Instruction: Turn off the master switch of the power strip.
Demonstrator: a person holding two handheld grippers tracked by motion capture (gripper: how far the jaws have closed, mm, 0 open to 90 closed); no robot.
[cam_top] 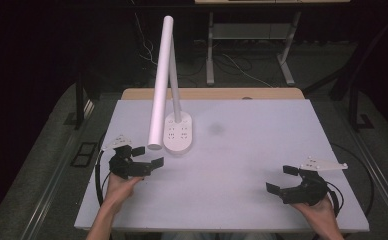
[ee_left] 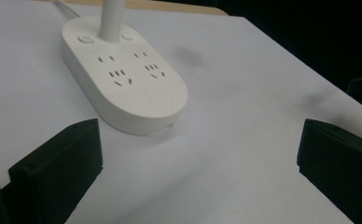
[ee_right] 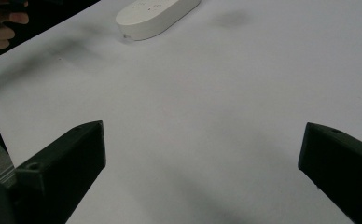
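Note:
A white desk lamp stands on the white table (cam_top: 262,150). Its oval base (cam_top: 178,134) carries power sockets and two buttons, and its long tube head (cam_top: 161,85) slants down toward the front left. In the left gripper view the base (ee_left: 123,79) lies just ahead of the jaws, with the stem (ee_left: 110,18) rising from it. My left gripper (cam_top: 148,156) is open, close to the lamp head's lower end and left of the base. My right gripper (cam_top: 282,179) is open near the front right of the table, holding nothing. The base (ee_right: 156,16) shows far off in the right gripper view.
A wooden table edge (cam_top: 212,93) runs behind the white surface. Desk legs and cables (cam_top: 232,60) stand on the dark floor beyond. A faint grey smudge (cam_top: 215,129) marks the table right of the lamp base.

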